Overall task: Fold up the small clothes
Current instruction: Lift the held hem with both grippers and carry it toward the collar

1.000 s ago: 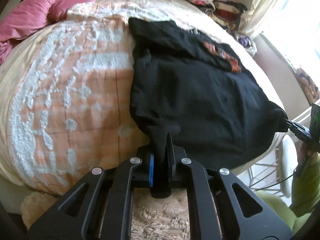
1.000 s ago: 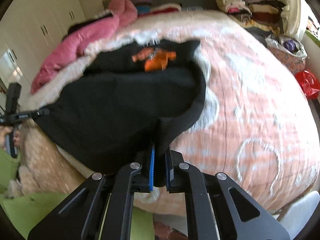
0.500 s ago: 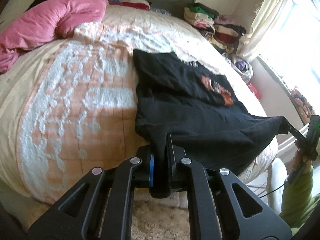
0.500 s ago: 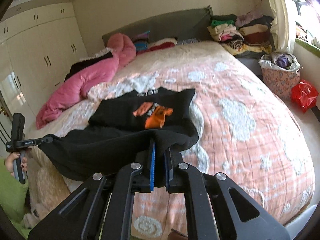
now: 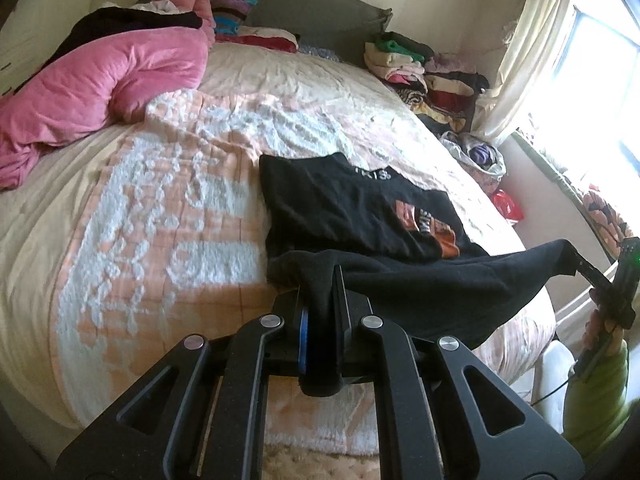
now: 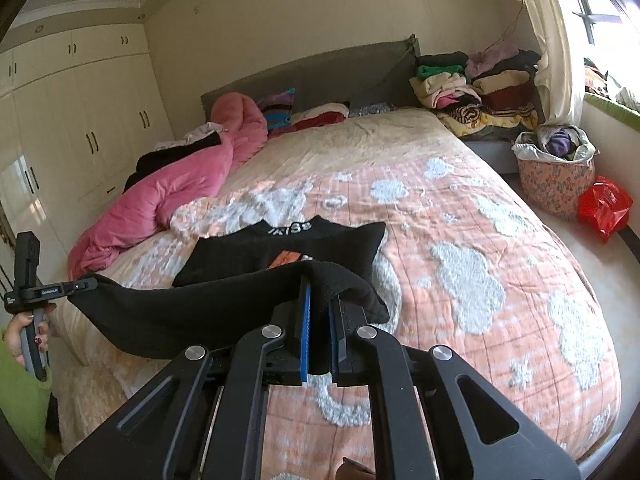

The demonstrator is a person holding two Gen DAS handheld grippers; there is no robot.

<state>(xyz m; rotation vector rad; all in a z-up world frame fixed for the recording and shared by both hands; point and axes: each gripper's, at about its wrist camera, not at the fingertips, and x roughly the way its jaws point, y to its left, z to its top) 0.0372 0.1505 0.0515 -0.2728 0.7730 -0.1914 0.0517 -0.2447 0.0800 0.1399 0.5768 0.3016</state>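
Change over the last second: both tongs have risen and drawn back from the bed (image 6: 500,248). One second ago the black shirt (image 5: 344,208) filled most of both views, hem hanging low. Now the hem is lifted clear of the bedspread and stretched into a sagging band between the two tongs. The upper half of the shirt stayed flat on the bed ahead of them.

Left tongs (image 5: 320,292): clenched on one hem corner, cloth bunched between the jaws. Right tongs (image 6: 320,304): clenched on the other hem corner, likewise. Each shows at the edge of the other's view, with a hand on its grip.

Reading: the lower half is raised and spread, the collar end anchored by its own weight. Judged as the start of a bottom-to-top fold, hem to be carried forward over the chest. Fold not yet laid. Slack in the band suggests pulling the tongs slightly apart before laying down, or the edge may crease.

Writing:
- White letters at the shirt collar, beyond the tongs. Perhaps "KISS", too small to confirm.
- Orange print on the chest, partly hidden behind the raised hem; holds lettering, unreadable.
- Small white label on the left tongs' bar as seen from the right view: illegible.
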